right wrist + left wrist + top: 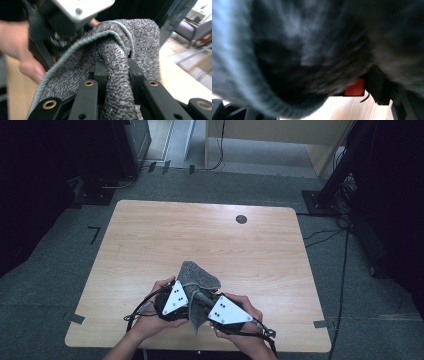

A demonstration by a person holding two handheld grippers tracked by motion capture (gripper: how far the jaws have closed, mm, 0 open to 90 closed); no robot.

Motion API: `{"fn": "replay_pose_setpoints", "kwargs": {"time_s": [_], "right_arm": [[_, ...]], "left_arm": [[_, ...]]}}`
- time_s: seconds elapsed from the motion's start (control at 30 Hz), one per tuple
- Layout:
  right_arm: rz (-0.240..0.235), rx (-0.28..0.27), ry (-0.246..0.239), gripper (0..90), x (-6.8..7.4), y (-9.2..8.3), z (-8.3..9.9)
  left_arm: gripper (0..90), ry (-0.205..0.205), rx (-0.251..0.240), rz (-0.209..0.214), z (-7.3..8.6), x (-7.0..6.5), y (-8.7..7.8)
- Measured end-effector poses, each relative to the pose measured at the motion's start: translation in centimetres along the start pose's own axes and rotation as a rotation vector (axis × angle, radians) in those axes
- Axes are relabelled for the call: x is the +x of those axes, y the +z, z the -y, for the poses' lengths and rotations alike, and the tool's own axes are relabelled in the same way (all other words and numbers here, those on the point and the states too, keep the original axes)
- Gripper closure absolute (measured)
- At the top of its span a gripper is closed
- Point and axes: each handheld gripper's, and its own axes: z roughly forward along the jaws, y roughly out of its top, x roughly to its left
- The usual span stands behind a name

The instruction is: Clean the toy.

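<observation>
A grey terry cloth (197, 275) is held up just above the near middle of the wooden table (150, 235), bunched between both grippers. My left gripper (186, 295) comes in from the left and is shut on the cloth. In the left gripper view the cloth (307, 45) hangs blurred right against the camera and hides the jaws. My right gripper (202, 301) meets it from the right. In the right gripper view my right gripper (116, 67) pinches a rolled fold of the cloth (145, 40) between its black jaws. The person's hand (22, 50) shows at left.
A small dark round disc (241, 219) sits in the tabletop near the far edge. Around the table there are grey carpet, cables (325, 237), a black stand (340, 180) at the right and a pale wooden unit (280, 140) behind.
</observation>
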Motion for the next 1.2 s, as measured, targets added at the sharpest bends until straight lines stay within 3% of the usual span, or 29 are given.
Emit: {"fn": "replay_pose_setpoints", "kwargs": {"time_s": [0.07,0.17,0.23,0.27,0.33,0.37,0.47,0.53,0.63,0.7,0.77,0.83,0.9,0.97,1.03,1.1,1.2], "right_arm": [[0.017,0.007,0.010,75.2,-0.3,0.0,0.2],[0.053,-0.057,0.186,75.3,-2.7,-0.9,0.8],[0.081,-0.099,0.282,75.2,-3.8,-1.6,1.3],[0.062,-0.116,0.299,75.2,-4.0,-1.8,1.4],[0.006,-0.120,0.301,75.0,-4.2,-1.5,1.4],[0.002,-0.106,0.307,75.0,-4.2,-1.3,1.5],[0.026,-0.059,0.349,75.0,-4.9,-0.7,2.3],[0.088,0.002,0.360,75.1,-5.6,-0.8,2.9],[0.062,-0.065,0.416,74.7,-5.9,-1.6,3.0],[-0.014,-0.130,0.392,73.6,-5.3,-1.8,2.3],[-0.079,-0.141,0.363,73.0,-4.5,-1.4,1.7],[-0.057,-0.110,0.355,72.7,-4.4,-0.9,1.8],[-0.041,-0.091,0.406,72.7,-5.2,-0.7,2.6],[0.040,-0.027,0.436,73.7,-6.2,-0.7,3.8],[0.076,-0.003,0.493,74.5,-7.1,-1.0,4.8],[0.061,-0.047,0.518,74.7,-7.4,-1.4,4.9],[-0.027,-0.109,0.502,74.7,-6.6,-1.3,4.0]], "left_arm": [[34.6,-0.003,-0.005,0.000,0.1,0.2,-0.1],[34.6,-0.029,-0.042,0.020,0.2,0.6,-0.5],[34.6,-0.054,-0.089,0.057,0.3,1.0,-0.9],[34.6,-0.057,-0.102,0.071,0.3,1.1,-1.0],[34.6,-0.065,-0.148,0.099,0.3,1.1,-1.3],[34.6,-0.067,-0.162,0.109,0.3,1.1,-1.5],[34.6,-0.060,-0.163,0.099,0.4,1.3,-1.7],[34.6,-0.078,-0.176,0.104,0.5,1.5,-1.8],[34.6,-0.067,-0.161,0.094,0.5,1.4,-1.6],[34.6,-0.049,-0.148,0.097,0.4,1.1,-1.4],[34.6,-0.045,-0.155,0.107,0.4,0.9,-1.4],[34.6,-0.044,-0.157,0.100,0.3,1.0,-1.6],[34.6,-0.052,-0.166,0.098,0.4,1.2,-1.8],[34.6,-0.087,-0.205,0.104,0.4,1.8,-2.3],[34.6,-0.116,-0.235,0.112,0.3,2.2,-2.7],[34.6,-0.134,-0.247,0.122,0.4,2.5,-2.8],[34.6,-0.160,-0.255,0.143,0.5,2.5,-2.7]]}}
